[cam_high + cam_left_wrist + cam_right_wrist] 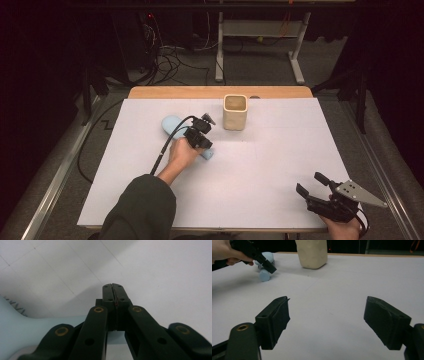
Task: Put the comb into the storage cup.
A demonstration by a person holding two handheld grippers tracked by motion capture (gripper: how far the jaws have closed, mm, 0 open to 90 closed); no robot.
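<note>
One cream cup, one pale-blue object, possibly a brush.

Pale-blue brush lying flat (beside cream cup).

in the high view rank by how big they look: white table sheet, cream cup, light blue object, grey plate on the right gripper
1. white table sheet
2. light blue object, partly hidden by the left hand-held gripper
3. cream cup, close to it
4. grey plate

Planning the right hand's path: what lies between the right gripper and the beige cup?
Nothing: bare white table separates the right gripper and the cup, clear in the right gripper view and the high view.
</note>
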